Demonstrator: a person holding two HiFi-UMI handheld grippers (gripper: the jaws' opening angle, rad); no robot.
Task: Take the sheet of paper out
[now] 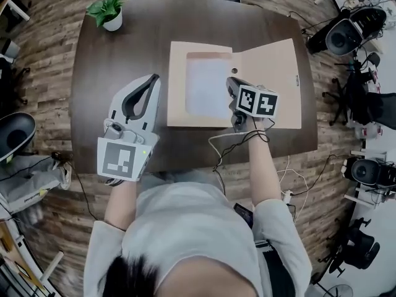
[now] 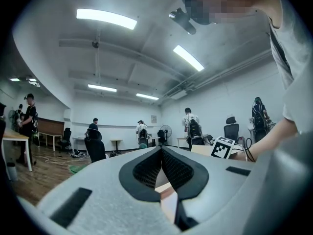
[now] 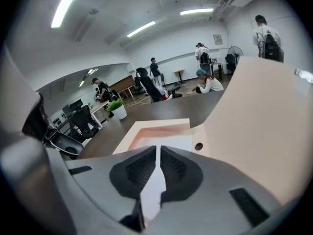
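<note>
A tan folder (image 1: 272, 73) lies open on the dark table (image 1: 124, 60). A white sheet of paper (image 1: 207, 85) rests in its left half, and its right flap (image 3: 264, 111) slopes upward. My right gripper (image 1: 230, 82) hovers over the fold at the paper's right edge, pointing down, jaws shut with nothing seen between them. In the right gripper view the paper (image 3: 171, 142) lies just beyond the right gripper (image 3: 158, 148). My left gripper (image 1: 154, 79) is shut and empty, to the left of the folder. The left gripper (image 2: 161, 149) points level across the room.
A small potted plant (image 1: 108, 11) stands at the table's far left corner. Cables hang off the near edge by my right arm. Office chairs (image 1: 346, 33) and people standing in the room surround the table.
</note>
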